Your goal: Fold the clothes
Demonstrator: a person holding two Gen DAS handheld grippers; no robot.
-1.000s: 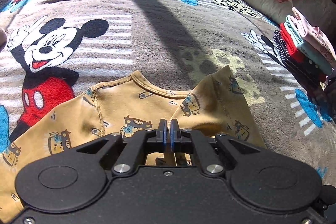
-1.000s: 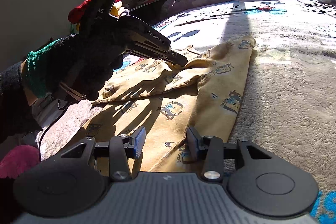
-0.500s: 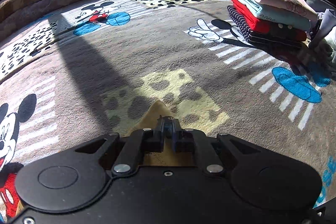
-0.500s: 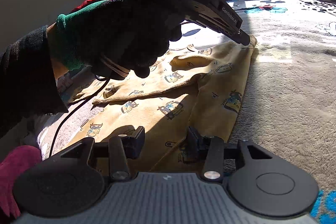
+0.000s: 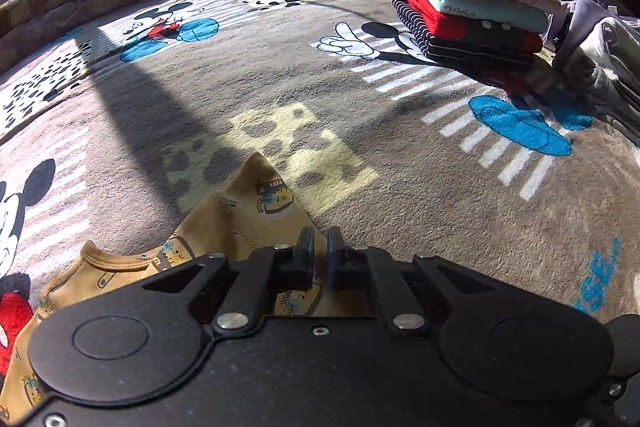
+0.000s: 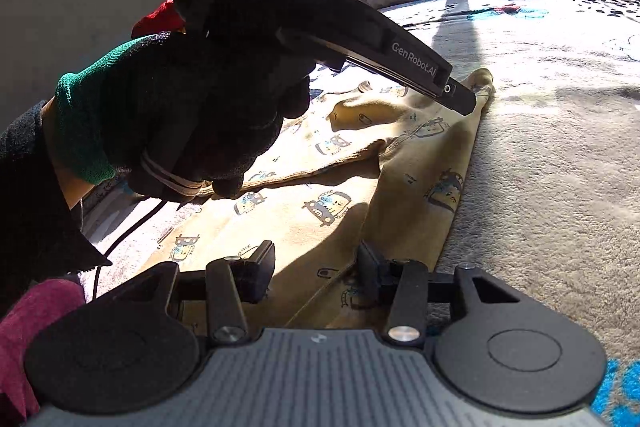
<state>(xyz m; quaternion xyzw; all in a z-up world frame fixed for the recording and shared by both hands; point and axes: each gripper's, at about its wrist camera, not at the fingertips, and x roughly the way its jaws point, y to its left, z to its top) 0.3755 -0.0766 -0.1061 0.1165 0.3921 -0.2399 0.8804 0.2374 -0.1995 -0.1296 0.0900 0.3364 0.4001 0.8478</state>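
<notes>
Left wrist view: the left gripper (image 5: 319,247) has its 2 fingers parted by a narrow gap, holding nothing, just above a corner of 1 yellow shirt (image 5: 248,215) lying on the cartoon blanket (image 5: 360,107). Far right stands 1 stack of folded clothes (image 5: 472,15), 5 layers visible.

Right wrist view: the right gripper (image 6: 316,267) is spread wide over the shirt's near edge, gripping nothing. 1 gloved hand (image 6: 192,119) holds the left gripper's tip at the shirt's far corner.
</notes>
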